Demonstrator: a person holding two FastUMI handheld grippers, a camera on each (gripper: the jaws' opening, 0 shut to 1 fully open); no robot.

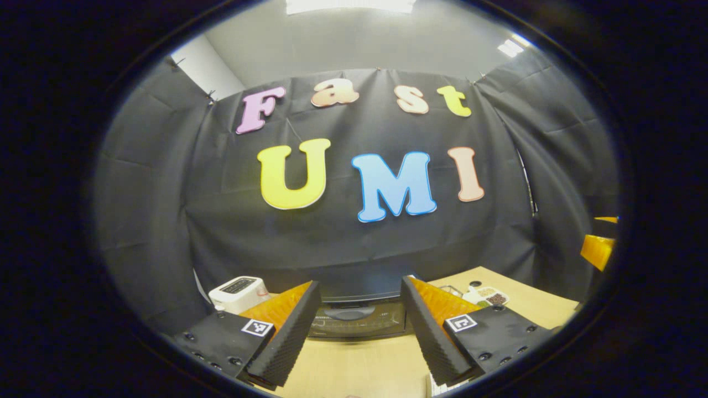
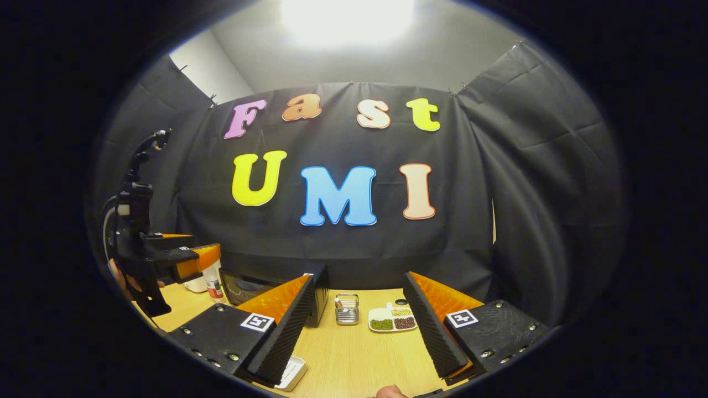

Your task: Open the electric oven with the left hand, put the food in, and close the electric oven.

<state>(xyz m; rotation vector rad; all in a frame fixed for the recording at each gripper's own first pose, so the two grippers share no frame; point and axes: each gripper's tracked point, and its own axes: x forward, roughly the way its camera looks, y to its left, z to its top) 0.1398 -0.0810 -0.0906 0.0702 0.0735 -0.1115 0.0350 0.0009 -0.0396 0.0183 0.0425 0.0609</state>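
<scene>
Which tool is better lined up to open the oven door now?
Left. The left tool is open and faces the oven door head-on; the right tool points at the divided dish beside it.

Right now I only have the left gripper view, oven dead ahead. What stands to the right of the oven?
Observer: In the right gripper view, a small wire rack stands just right of the oven.
Operator: Where is the food?
Observer: On a divided plate beside that rack, with green, yellowish and dark portions in separate compartments.
Operator: Anything near the right gripper?
Observer: A flat white object lies on the table by the near end of one finger of the right gripper, whose jaws are open.
</scene>
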